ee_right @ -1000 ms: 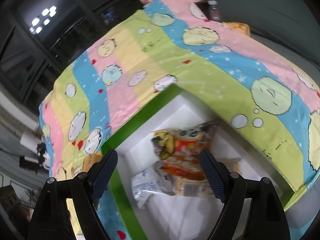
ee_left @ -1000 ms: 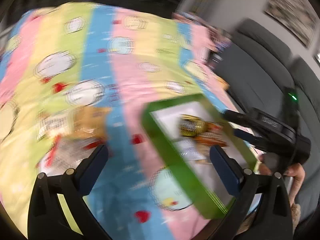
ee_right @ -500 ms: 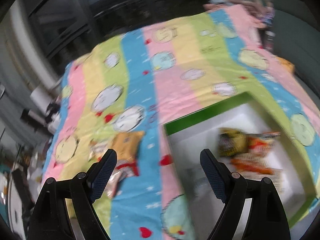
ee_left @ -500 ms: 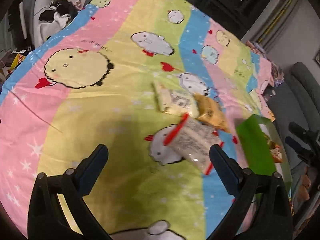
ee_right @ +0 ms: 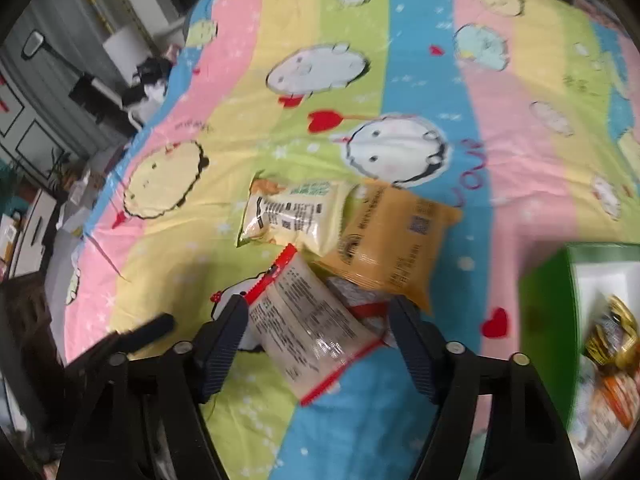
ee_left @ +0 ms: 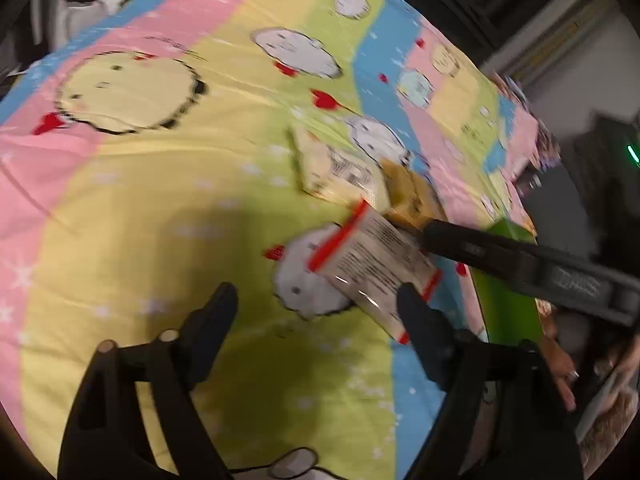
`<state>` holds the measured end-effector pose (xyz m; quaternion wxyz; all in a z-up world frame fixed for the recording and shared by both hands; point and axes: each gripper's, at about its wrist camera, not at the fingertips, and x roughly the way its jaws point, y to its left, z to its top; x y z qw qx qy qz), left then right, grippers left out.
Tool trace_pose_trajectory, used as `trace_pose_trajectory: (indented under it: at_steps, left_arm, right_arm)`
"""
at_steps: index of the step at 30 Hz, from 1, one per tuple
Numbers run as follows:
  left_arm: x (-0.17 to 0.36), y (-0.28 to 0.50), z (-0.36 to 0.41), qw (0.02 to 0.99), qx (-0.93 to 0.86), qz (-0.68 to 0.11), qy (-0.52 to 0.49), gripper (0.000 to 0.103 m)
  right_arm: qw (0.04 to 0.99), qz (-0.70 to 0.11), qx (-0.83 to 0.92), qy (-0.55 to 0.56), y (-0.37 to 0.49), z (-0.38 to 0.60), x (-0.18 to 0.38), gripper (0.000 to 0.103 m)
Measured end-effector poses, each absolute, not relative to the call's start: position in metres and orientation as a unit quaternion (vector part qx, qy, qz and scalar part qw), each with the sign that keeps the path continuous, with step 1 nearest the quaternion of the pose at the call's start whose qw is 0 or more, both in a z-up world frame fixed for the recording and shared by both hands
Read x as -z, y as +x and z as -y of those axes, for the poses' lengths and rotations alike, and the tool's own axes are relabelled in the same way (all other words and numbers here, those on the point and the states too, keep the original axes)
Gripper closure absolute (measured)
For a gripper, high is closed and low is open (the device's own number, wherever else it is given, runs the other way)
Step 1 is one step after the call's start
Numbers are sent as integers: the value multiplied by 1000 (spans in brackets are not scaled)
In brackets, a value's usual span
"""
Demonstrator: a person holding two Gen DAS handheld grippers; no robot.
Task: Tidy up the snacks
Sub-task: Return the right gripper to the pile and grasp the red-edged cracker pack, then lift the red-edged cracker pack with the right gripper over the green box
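Right tool [ee_right: 316, 336]: half-open, its jaws have just been closing; the red-edged packet lies between the two fingers, but blur hides whether the pads touch it.
Left tool [ee_left: 316, 320]: about half-open, its jaws have just been closing too; only cloth between the fingers, with the packet's lower end just beside its right finger [ee_left: 420, 320].
Red-edged packet [ee_right: 308, 324]: clear wrapper, red sealed strips at both ends, black print on a pale back; it lies slanted on the striped cartoon cloth [ee_right: 420, 40], toward the cloth's near edge.
Pale yellow packet [ee_right: 292, 216]: glossy, green lettering, a block of black print; lies flat behind the red-edged one, overlapping the orange packet.
Orange packet [ee_right: 396, 240]: tan-orange pillow bag with a small code square; beside the pale one, its lower corner over a crumpled silvery wrapper [ee_right: 352, 292].
Green box [ee_right: 548, 308]: green walls, white inside, at the cloth's right edge, well apart from the three packets.
Only the right view shows: gold and orange snacks [ee_right: 612, 332] already lying in the box, and the printed fronts sharp enough to tell apart.
Only the left view shows: the right tool's black fingers [ee_left: 520, 260] reaching in from the right over the orange packet, and a person's hand [ee_left: 560, 364] at the right edge.
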<state>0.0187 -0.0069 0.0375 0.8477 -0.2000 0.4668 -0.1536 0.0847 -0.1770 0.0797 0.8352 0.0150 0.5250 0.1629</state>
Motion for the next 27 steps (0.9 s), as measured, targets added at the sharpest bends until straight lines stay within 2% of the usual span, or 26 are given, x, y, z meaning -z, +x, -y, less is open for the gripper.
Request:
trace_pose_trajectory:
  at_steps: [2,5,10,14,21,27]
  left_arm:
    - [-34,20,15,844,164,-473,-193,44]
    - [-28,23,25,835,180,-479,-201,51]
    - [-22,28,29,834,171,-483,-203,59]
    - [-20,28,23,835,162,-483,-209,70]
    - [-22,23,32,844,160,-483,-171,71]
    - [-21,22,37,849,163,-479,-150,68]
  right_arm:
    - [821,-542,-179,25,91,172,-66,43]
    - [811,-555,-184,36,96,170,-54,50]
    - [801,-558,-210,47,95,162,-51,52]
    - [795,-568,-207,49,87,159,-42,52]
    - [797,-565,-202,65,78,162,-39,52]
    - [795,-566,-201,84,75,167,-33,50]
